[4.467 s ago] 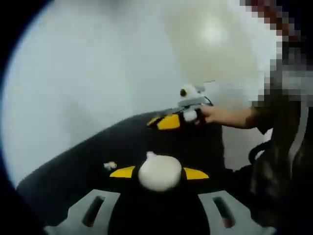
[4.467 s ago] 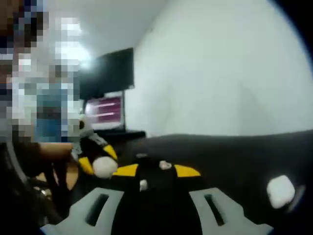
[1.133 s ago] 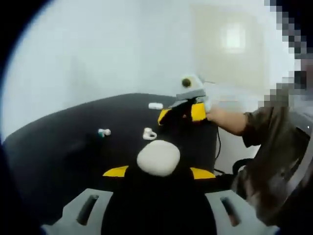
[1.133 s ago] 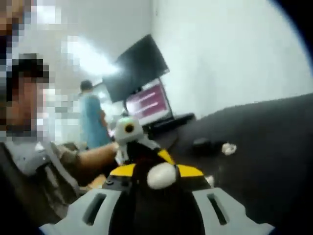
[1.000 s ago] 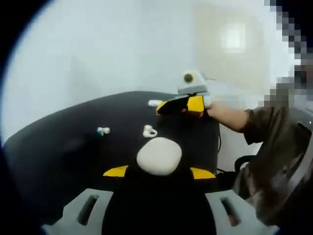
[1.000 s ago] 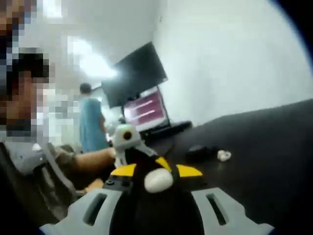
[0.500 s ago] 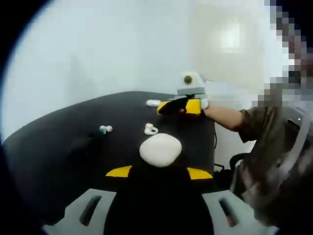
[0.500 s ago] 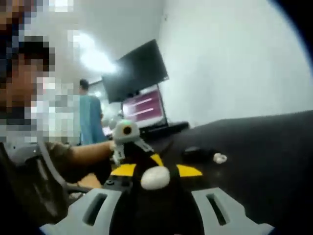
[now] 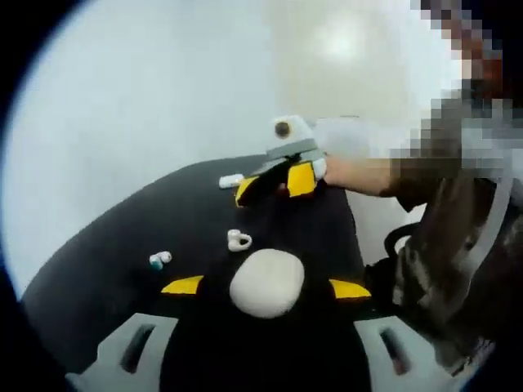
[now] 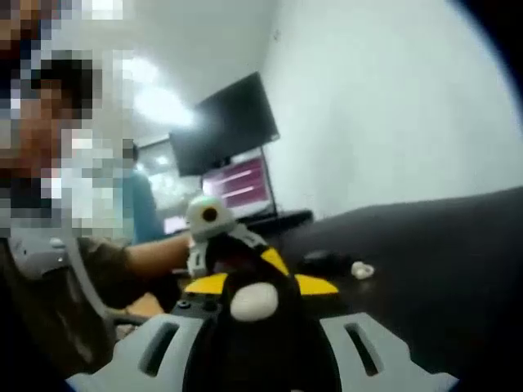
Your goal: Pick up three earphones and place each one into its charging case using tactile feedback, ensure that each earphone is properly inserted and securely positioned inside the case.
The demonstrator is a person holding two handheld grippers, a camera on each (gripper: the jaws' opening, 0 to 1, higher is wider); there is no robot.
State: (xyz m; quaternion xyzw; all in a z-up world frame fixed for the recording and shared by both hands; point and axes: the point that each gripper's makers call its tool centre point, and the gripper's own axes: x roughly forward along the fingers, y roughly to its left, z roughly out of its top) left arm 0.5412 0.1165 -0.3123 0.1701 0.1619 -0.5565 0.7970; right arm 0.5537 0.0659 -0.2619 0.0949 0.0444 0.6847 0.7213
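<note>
both hand-held grippers closed on white pieces above the black table

in the left gripper view, the left hand-held gripper (image 9: pixel 266 283) has its jaws closed on a rounded white charging case (image 9: pixel 267 282), held just above the near part of the black table (image 9: pixel 122 245). on the table beyond it lie three small things: a white earphone (image 9: pixel 238 240) just past the case, a white and teal earphone (image 9: pixel 158 260) off to the left of that, and a white oblong piece (image 9: pixel 230 180) near the far edge; it is too blurred to say what that piece is.

the right hand-held gripper (image 9: pixel 274 181) enters this view from the right, over the far end of the table, held by a person's hand (image 9: pixel 339 173) with a dark sleeve behind it. its yellow-tipped jaws sit close beside the oblong piece; whether they touch it cannot be told.

in the right gripper view, the right hand-held gripper (image 10: pixel 254 300) is closed on a small white earphone-like piece (image 10: pixel 254 300). the left hand-held gripper (image 10: pixel 222 245) shows just behind it, with a forearm to its left. further along the table (image 10: pixel 441 245) a small white earphone (image 10: pixel 360 269) lies beside a dark lump that is too blurred to name. a dark monitor (image 10: pixel 222 122) hangs on the far wall with a lit screen (image 10: pixel 237 184) below it.
</note>
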